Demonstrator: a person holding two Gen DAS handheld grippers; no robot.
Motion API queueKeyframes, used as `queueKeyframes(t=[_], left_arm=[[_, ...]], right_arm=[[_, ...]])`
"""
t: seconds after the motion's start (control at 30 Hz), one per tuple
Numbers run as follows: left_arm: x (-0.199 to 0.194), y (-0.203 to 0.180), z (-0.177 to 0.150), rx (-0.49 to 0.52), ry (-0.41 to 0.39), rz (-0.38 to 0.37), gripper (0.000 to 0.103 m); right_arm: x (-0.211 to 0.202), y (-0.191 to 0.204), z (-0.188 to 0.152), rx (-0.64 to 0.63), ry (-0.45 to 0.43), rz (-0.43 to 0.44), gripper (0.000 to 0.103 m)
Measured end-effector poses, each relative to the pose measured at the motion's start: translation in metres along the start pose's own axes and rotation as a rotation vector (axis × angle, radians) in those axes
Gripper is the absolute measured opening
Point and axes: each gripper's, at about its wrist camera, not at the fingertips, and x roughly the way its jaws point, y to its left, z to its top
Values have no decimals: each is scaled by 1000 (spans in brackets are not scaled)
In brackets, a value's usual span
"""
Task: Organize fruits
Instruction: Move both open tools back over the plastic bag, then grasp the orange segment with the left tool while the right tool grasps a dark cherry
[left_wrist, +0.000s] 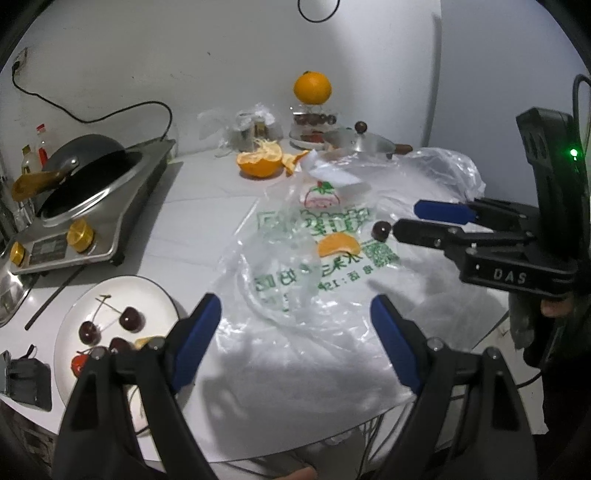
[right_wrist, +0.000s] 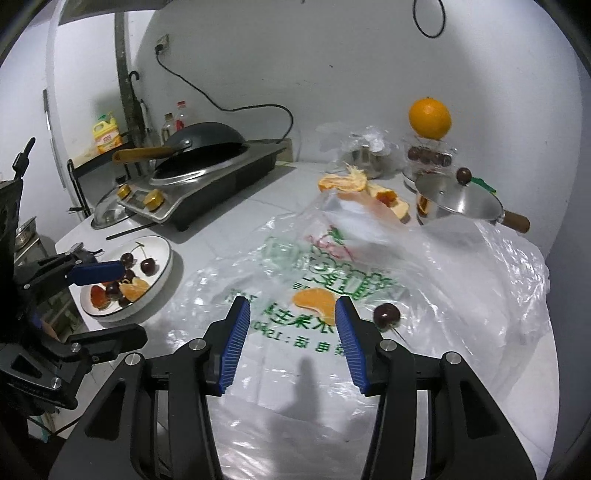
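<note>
An orange segment and a dark cherry lie on a printed plastic bag on the white table. My right gripper is open and empty, just short of the segment; the cherry is right of its right finger. The left wrist view shows the right gripper open beside the cherry and segment. My left gripper is open and empty over the bag, right of a white plate holding cherries and an orange piece. The plate also shows in the right wrist view.
An induction cooker with a dark wok stands at the back left. A half-peeled orange, a whole orange on a clear box of cherries, and a steel lidded pot stand at the back. Crumpled plastic lies right.
</note>
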Motion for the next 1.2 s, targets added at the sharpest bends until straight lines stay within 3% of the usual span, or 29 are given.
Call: queueKeyframes(t=[0.87, 1.2], left_arm=[[71, -9, 26, 11, 46, -34, 84], [94, -19, 37, 32, 66, -55, 84]], right_arm=[[63, -72, -1, 41, 98, -68, 51], [84, -87, -6, 60, 155, -53, 50]])
